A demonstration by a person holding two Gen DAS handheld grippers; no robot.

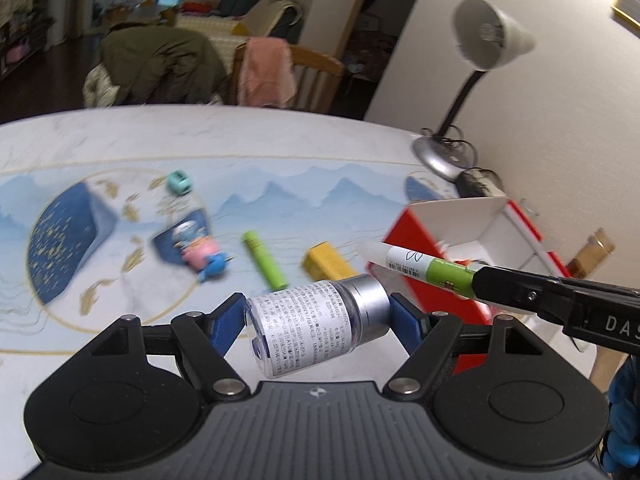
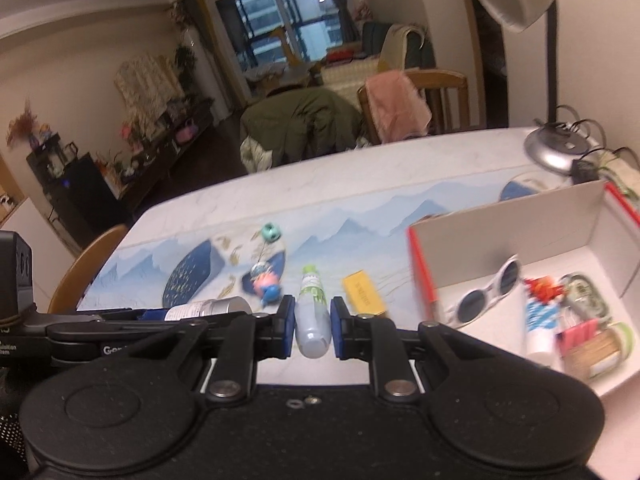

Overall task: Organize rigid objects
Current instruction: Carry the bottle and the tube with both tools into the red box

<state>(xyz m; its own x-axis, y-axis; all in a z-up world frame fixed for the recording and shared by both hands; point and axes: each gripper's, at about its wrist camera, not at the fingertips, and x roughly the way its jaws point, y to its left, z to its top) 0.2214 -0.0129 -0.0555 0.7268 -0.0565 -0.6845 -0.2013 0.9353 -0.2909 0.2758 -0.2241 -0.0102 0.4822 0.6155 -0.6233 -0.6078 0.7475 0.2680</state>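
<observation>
My left gripper (image 1: 318, 318) is shut on a small clear vial (image 1: 316, 326) with a white printed label and a silver cap, held sideways above the table. My right gripper (image 2: 312, 326) is shut on a white-and-green tube (image 2: 312, 312); the tube also shows in the left wrist view (image 1: 420, 266), held over the near edge of the red box. The red box with white inside (image 2: 500, 232) holds white sunglasses (image 2: 486, 292) and several small items. On the table lie a green cylinder (image 1: 264, 260), a yellow block (image 1: 328, 264), a pink-and-blue toy (image 1: 202, 256) and a teal piece (image 1: 179, 183).
A desk lamp (image 1: 476, 76) with cables stands at the table's far right corner, beside the box (image 1: 424, 256). Chairs draped with a green coat (image 1: 160, 64) and a pink cloth (image 1: 266, 70) stand behind the table. A wall is on the right.
</observation>
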